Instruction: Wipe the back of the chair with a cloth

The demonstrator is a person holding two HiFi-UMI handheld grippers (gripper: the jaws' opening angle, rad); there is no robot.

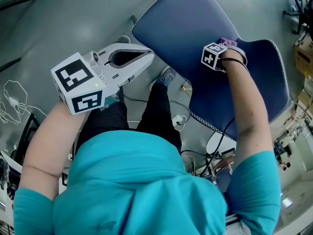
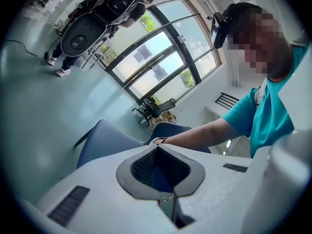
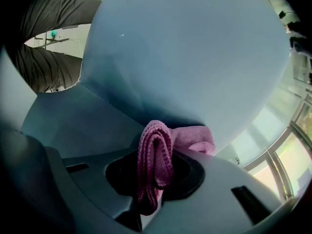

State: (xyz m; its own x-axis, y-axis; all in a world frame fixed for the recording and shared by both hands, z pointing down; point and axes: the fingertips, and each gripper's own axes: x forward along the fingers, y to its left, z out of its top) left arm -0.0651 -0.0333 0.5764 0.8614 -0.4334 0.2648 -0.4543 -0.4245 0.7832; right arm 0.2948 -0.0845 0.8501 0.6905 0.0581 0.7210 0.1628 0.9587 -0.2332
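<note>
The blue padded chair shows its back point(image 1: 186, 28) at top centre and its seat point(image 1: 266, 87) to the right. My right gripper point(image 1: 221, 53) is shut on a folded pink cloth point(image 1: 228, 42) and rests where back and seat meet. In the right gripper view the cloth point(image 3: 156, 160) bulges from between the jaws of the right gripper point(image 3: 163, 179), its far end pressed on the chair back point(image 3: 195, 57). My left gripper point(image 1: 149, 54) hangs shut and empty just left of the back's edge. The left gripper point(image 2: 157, 147) looks towards the chair point(image 2: 105, 143).
My legs and a shoe point(image 1: 164, 77) stand close against the chair's left side. Loose cables point(image 1: 12, 99) lie on the grey floor at left. Boxes point(image 1: 303, 58) and an office chair point(image 1: 298, 4) stand at the right. Another person point(image 2: 97, 18) with equipment stands far off.
</note>
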